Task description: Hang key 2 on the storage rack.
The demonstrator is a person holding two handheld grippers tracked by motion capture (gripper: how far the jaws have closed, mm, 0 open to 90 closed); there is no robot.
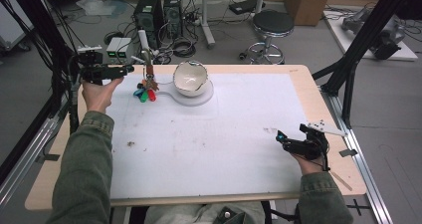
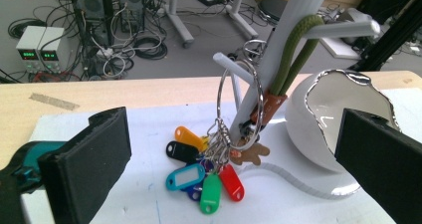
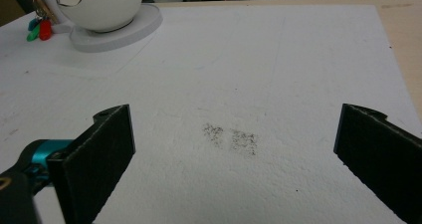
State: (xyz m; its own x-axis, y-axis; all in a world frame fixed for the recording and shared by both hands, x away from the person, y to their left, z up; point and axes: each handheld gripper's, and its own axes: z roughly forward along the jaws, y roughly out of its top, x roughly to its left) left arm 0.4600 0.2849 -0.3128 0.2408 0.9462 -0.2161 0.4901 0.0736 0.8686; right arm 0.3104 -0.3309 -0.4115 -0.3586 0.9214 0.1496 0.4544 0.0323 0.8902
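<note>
A bunch of keys with coloured plastic tags (image 1: 145, 92) (image 2: 206, 176) hangs by its metal ring from a peg of a white stand (image 1: 144, 42) (image 2: 283, 40) at the table's far left. A green cord loop (image 2: 293, 50) with a brown tag hangs on the same stand. Beside the stand, a white egg-shaped bowl (image 1: 189, 78) (image 2: 323, 119) rests on the stand's flat white base. My left gripper (image 1: 127, 69) (image 2: 234, 134) is just left of the stand, open, its jaws wide apart and the keys a little beyond them. My right gripper (image 1: 284, 140) (image 3: 234, 134) hovers open over the white mat at the near right.
A white mat (image 1: 209, 134) covers most of the wooden table, with a grey smudge (image 3: 231, 139) ahead of my right gripper. Beyond the far edge stand computer towers (image 1: 149, 15), power supplies (image 1: 118, 46), cables and a stool (image 1: 272, 24). Black frame posts (image 1: 363, 40) flank the table.
</note>
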